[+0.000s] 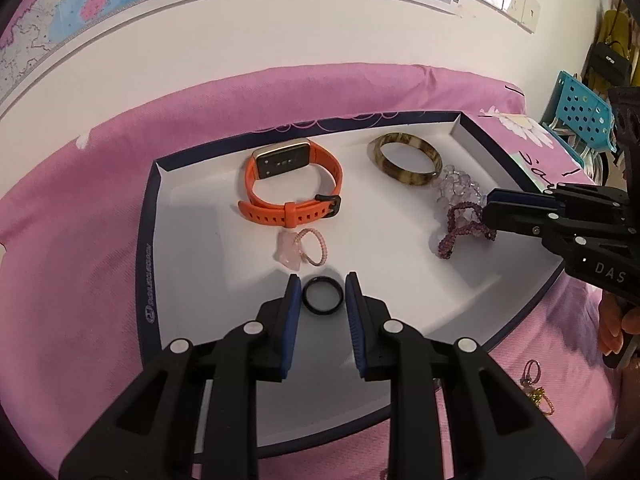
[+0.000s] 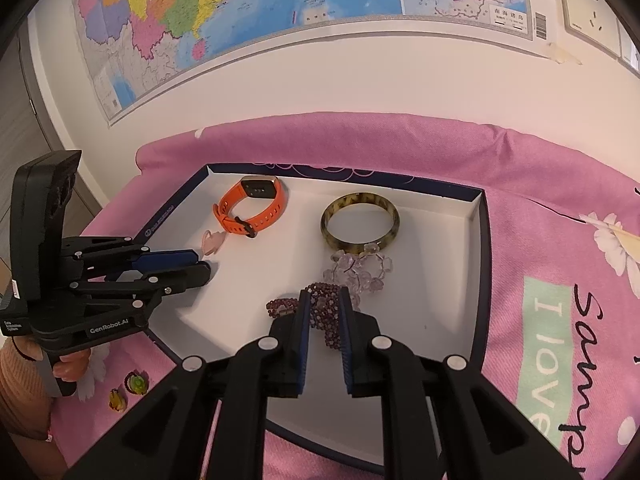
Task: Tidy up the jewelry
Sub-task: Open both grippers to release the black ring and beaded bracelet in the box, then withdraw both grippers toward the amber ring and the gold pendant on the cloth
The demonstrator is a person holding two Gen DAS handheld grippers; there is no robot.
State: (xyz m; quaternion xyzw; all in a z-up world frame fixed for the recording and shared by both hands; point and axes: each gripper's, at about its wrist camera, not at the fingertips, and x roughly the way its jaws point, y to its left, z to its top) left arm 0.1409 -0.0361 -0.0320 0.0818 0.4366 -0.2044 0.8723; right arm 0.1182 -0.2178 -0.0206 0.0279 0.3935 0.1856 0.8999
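Note:
A white tray (image 1: 192, 216) with a navy rim lies on a pink cloth. In it are an orange watch (image 1: 292, 184), a brown bangle (image 1: 406, 159), a clear bead bracelet (image 1: 456, 186), a pink bead ring with a pink stone (image 1: 304, 250), a black ring (image 1: 322, 294) and a dark purple bead bracelet (image 1: 460, 232). My left gripper (image 1: 322, 292) is open, its fingers either side of the black ring. My right gripper (image 2: 325, 308) is partly closed around the purple bracelet (image 2: 320, 312), whose strand lies between the fingers.
Small yellow-green trinkets (image 2: 128, 390) lie on the pink cloth (image 2: 520, 240) outside the tray's near left corner. A wall with a map (image 2: 280, 8) stands behind the table. A blue perforated basket (image 1: 580, 116) stands at the far right.

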